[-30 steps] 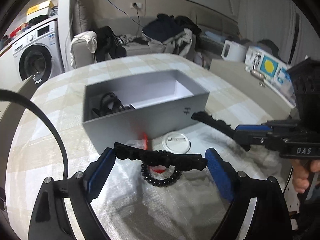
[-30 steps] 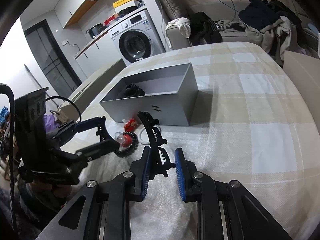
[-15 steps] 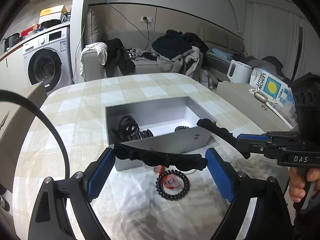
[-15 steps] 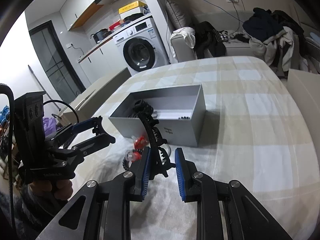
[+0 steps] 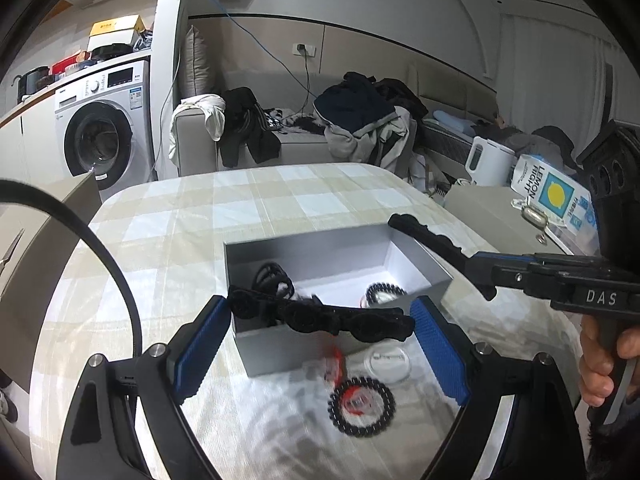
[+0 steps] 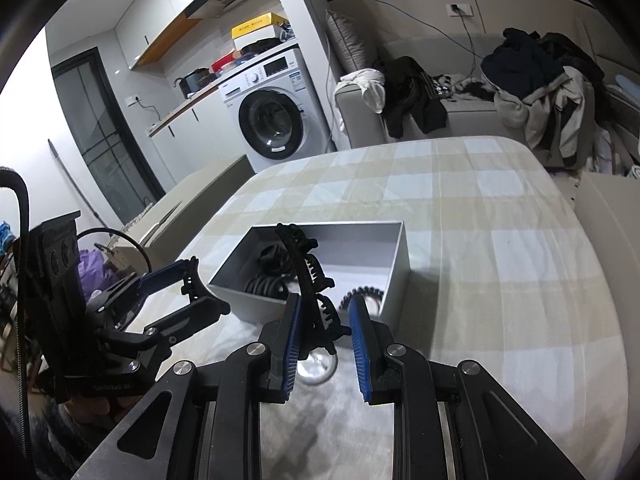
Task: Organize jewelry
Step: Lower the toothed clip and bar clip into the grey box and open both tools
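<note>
A long black hair clip (image 5: 320, 316) spans the blue pads of my left gripper (image 5: 319, 322), which is shut on it end to end, just above the near wall of the grey box (image 5: 280, 354). My right gripper (image 6: 325, 304) is shut on a second black claw clip (image 6: 308, 276) that sticks up towards the box (image 6: 396, 264). In the box lie black hair ties (image 5: 272, 276) and a beaded bracelet (image 5: 386, 290). In front of the box, a black bead bracelet (image 5: 362, 404) rings a red thing.
A round clear badge (image 5: 387, 362) and a red item (image 5: 334, 360) lie by the box on the checked cloth (image 5: 240, 208). A person's hand (image 5: 600, 364) holds the right gripper. Behind the table are a washing machine (image 5: 96, 136), a sofa with clothes (image 5: 360, 120) and a kettle (image 5: 488, 160).
Both grippers have risen with their clips still held. The box now sits lower in both views and its inside shows. The loose bracelet has dropped towards the bottom of the left view.
</note>
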Action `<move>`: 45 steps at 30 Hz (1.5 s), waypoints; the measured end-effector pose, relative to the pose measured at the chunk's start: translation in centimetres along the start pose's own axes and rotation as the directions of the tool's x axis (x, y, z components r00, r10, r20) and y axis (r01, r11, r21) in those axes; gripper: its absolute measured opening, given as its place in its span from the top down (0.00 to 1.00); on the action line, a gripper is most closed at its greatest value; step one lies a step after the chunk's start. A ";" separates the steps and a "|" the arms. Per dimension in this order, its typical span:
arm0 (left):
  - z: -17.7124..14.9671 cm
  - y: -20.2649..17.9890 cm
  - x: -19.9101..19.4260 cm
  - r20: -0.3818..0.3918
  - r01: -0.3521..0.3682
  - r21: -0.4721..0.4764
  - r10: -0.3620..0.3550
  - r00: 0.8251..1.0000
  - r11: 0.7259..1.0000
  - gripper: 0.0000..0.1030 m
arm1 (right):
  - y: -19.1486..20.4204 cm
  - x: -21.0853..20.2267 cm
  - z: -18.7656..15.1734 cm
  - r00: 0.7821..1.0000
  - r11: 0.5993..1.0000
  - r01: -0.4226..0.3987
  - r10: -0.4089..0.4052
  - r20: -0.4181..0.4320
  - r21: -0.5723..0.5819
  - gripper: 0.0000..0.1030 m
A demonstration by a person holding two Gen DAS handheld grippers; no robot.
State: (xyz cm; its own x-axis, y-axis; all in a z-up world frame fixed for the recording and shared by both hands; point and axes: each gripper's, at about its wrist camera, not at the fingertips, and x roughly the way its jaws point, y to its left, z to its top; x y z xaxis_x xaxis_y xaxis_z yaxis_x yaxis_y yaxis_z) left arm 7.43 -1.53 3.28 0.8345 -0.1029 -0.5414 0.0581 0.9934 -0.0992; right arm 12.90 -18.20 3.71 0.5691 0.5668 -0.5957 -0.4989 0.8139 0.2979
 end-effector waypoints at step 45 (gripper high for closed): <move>0.7 0.2 5.1 -0.071 -0.040 0.075 0.045 0.996 0.996 0.14 | -0.8 7.5 2.2 0.992 0.997 0.034 -0.043 -0.122 -0.071 0.77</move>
State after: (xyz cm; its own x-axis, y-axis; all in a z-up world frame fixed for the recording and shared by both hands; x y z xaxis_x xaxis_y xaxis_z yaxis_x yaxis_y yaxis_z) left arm 12.08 -1.84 1.14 0.7952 -0.0615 -0.6032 0.0659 0.9977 -0.0148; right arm 18.97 -14.34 0.62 0.5060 0.5119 -0.6942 -0.5246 0.8215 0.2234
